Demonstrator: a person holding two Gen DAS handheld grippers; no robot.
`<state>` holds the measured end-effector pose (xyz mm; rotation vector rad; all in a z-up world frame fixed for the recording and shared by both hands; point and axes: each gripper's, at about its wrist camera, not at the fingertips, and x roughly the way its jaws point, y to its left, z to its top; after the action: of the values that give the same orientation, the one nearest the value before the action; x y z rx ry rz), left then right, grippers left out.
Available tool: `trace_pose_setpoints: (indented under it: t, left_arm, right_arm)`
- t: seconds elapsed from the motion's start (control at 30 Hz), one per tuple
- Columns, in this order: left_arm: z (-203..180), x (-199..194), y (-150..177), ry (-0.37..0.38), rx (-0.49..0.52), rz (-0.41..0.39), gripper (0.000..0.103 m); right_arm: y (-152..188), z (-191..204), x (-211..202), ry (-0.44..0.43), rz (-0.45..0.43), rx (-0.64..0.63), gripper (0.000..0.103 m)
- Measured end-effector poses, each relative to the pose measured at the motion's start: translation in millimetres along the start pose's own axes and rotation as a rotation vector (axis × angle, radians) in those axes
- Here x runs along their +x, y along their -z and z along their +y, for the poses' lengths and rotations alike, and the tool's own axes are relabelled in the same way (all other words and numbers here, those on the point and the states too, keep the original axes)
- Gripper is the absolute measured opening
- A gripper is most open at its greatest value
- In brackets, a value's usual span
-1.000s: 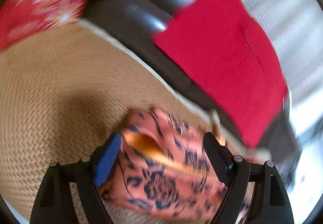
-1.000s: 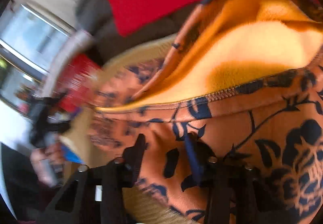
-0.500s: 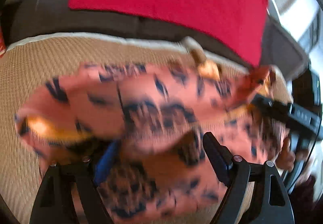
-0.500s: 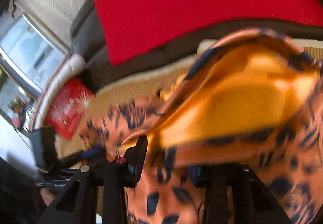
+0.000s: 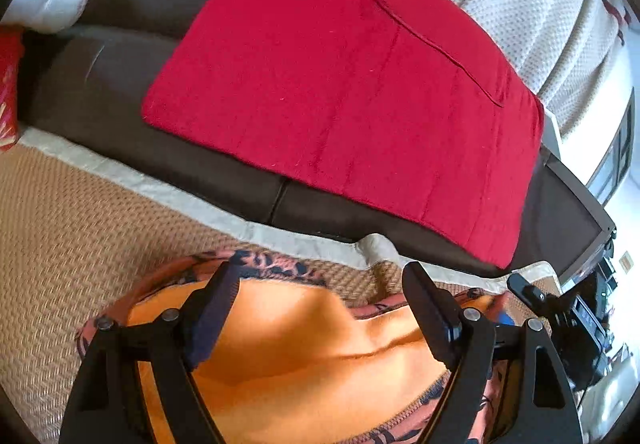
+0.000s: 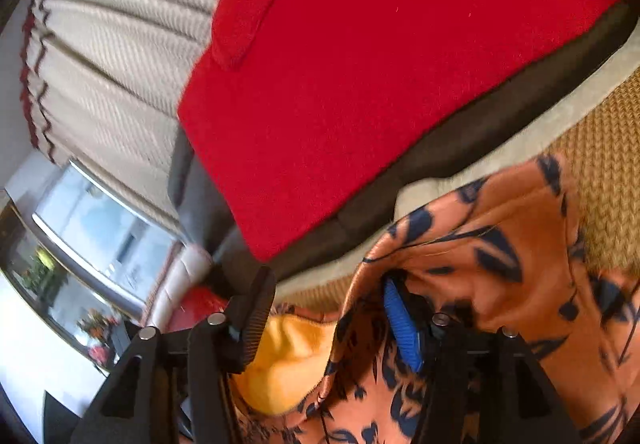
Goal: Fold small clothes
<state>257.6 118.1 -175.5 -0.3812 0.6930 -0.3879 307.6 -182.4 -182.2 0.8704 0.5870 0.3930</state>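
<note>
The left gripper (image 5: 320, 308) stands spread wide over the orange lining of a small printed garment (image 5: 288, 360), its pads clear of the cloth. The right gripper (image 6: 328, 308) is opening, a fold of the garment (image 6: 480, 264) draped over its blue-padded finger (image 6: 400, 324) and loose between the jaws. The garment lies bunched on a woven mat (image 5: 72, 244) beside a dark sofa (image 5: 120, 56) bearing a red cloth (image 5: 340, 76). The fold appears just released; the next move likely calls for a fresh grasp at an edge. Only the right view shows a window (image 6: 100, 228); only the left shows the other tool at the garment's far end.
</note>
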Motion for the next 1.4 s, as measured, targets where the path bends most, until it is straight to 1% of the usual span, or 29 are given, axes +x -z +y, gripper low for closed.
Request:
trace_pose_setpoints:
  t: [0.07,0.1,0.17,0.2,0.23,0.27,0.3,0.33,0.4,0.47,0.53,0.67,0.73,0.8,0.83,0.87,0.9,0.93,0.97,1.03,1.07,1.1,1.13,1.2,1.27,1.4]
  left_arm:
    - [-14.4,13.3,-6.2,0.087,0.012,0.051,0.084]
    - [-21.4,14.2,-5.7,0.155,0.034,0.093,0.084]
    - [-35.5,18.4,0.7,0.288,0.079,0.187,0.084]
    - [-42.0,20.2,6.1,0.354,0.096,0.247,0.084]
    - [-50.2,26.4,16.7,0.432,0.109,0.343,0.084]
    - [-55.2,31.7,25.5,0.46,0.113,0.41,0.084]
    - [-60.5,41.3,37.6,0.469,0.117,0.479,0.084]
    - [-64.0,47.1,48.3,0.46,0.119,0.532,0.084]
    - [-65.0,56.9,64.4,0.423,0.121,0.598,0.084]
    - [-62.2,59.5,72.7,0.403,0.108,0.63,0.084]
    - [-58.6,58.4,77.4,0.397,0.096,0.645,0.084]
    - [-52.2,40.4,81.2,0.355,0.107,0.646,0.084]
    - [-47.6,27.8,83.9,0.341,0.132,0.662,0.084]
    - [-34.2,13.9,85.7,0.28,0.146,0.657,0.084]
    - [-25.4,17.0,87.1,0.239,0.141,0.654,0.084]
    - [-11.3,16.3,88.5,0.191,0.123,0.652,0.084]
    - [2.2,13.6,88.6,0.163,0.097,0.647,0.084]
    - [13.0,12.2,87.4,0.156,0.066,0.641,0.084]
    - [27.3,8.1,81.8,0.167,0.015,0.624,0.084]
    - [38.6,1.8,73.6,0.168,-0.033,0.587,0.084]
    - [43.4,0.1,68.1,0.147,-0.047,0.556,0.084]
    - [47.4,0.1,62.9,0.125,-0.063,0.526,0.084]
    - [52.4,2.1,58.6,0.115,-0.086,0.507,0.084]
    - [62.7,3.5,45.7,0.123,-0.148,0.465,0.084]
    - [70.3,2.6,33.3,0.146,-0.202,0.389,0.084]
    - [79.7,-8.1,8.8,0.26,-0.303,0.222,0.084]
  right_arm:
    - [-5.6,-4.8,0.6,-0.009,-0.013,0.02,0.059]
    - [-7.3,-5.3,1.3,-0.01,-0.015,0.018,0.057]
    - [-9.2,-4.7,3.8,0.006,-0.02,0.016,0.05]
    - [-9.9,-5.4,5.6,0.007,-0.013,0.021,0.047]
    - [-9.6,-5.4,7.8,0.008,-0.007,0.024,0.042]
    - [-9.5,-7.1,8.1,0.017,-0.003,0.028,0.041]
    - [-9.8,-9.9,7.1,0.021,-0.005,0.038,0.041]
    - [-9.6,-13.5,6.1,0.014,-0.008,0.056,0.041]
    - [-10.0,-23.4,-0.9,-0.002,-0.03,0.11,0.041]
    - [-9.3,-30.2,-7.5,-0.029,-0.044,0.153,0.042]
    - [-7.1,-30.0,-14.4,-0.03,-0.055,0.163,0.042]
    - [-0.3,-9.9,-20.8,-0.023,-0.034,0.088,0.042]
    - [5.5,4.5,-23.6,-0.017,-0.001,0.036,0.042]
    - [11.9,10.8,-24.9,-0.013,0.034,0.008,0.042]
    - [16.3,13.3,-23.4,-0.016,0.065,0.001,0.042]
    - [19.4,13.8,-21.4,-0.015,0.089,0.0,0.042]
    - [22.3,13.5,-17.0,-0.013,0.116,0.002,0.042]
    - [26.1,11.7,-10.9,-0.004,0.158,0.011,0.042]
    - [30.3,8.5,-4.9,0.017,0.191,0.021,0.042]
    - [38.3,3.2,8.5,0.07,0.256,0.025,0.041]
    - [41.6,1.0,14.7,0.109,0.283,0.02,0.038]
    - [45.3,-2.1,19.5,0.147,0.299,0.018,0.038]
    - [47.0,-4.5,23.4,0.159,0.306,0.023,0.038]
    - [47.0,-4.5,25.7,0.157,0.302,0.022,0.038]
    - [46.1,-3.7,27.6,0.148,0.302,0.028,0.038]
    - [43.1,-3.8,29.3,0.127,0.294,0.021,0.038]
